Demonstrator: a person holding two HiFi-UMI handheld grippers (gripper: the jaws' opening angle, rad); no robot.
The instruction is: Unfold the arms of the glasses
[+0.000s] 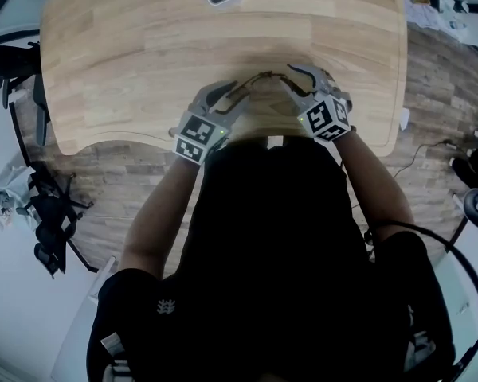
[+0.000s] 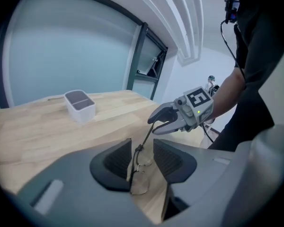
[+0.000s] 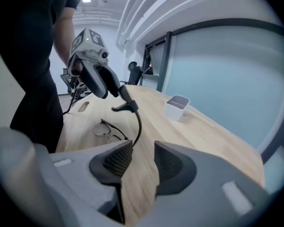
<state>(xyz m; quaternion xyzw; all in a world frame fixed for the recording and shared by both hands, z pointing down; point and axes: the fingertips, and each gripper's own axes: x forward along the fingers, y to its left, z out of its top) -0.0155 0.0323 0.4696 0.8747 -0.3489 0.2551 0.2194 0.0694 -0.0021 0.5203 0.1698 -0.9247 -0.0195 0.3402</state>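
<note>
Glasses (image 1: pixel 261 76) sit by the table's (image 1: pixel 143 54) near edge, abt mid-width, lenses (image 3: pixel 105 129) low on the wood. The left gripper (image 2: pixel 143 149) & right gripper (image 3: pixel 143 154) flank them. Both sets of jaws stand apart. The left has the frame & lenses in its gap, pads not pressing as far as shows. The right is fairly wide, gripping nothing, w/ one thin dark arm (image 3: pixel 139 126) rising just beside its left pad. That arm is off the wood & spans from one gripper to the other; which end is the hinge can't be told for sure. Step in hand looks like opening this first arm. To do it well, one gripper steadies the frame near the hinge w/ a light squeeze, off the lenses. The other takes the arm near its tip & swings it out in the hinge's own plane, slow, no twist, stopping at the hinge's limit. Then same for the 2nd arm. White tub (image 2: pixel 80 105) at the far edge is well apart.
</note>
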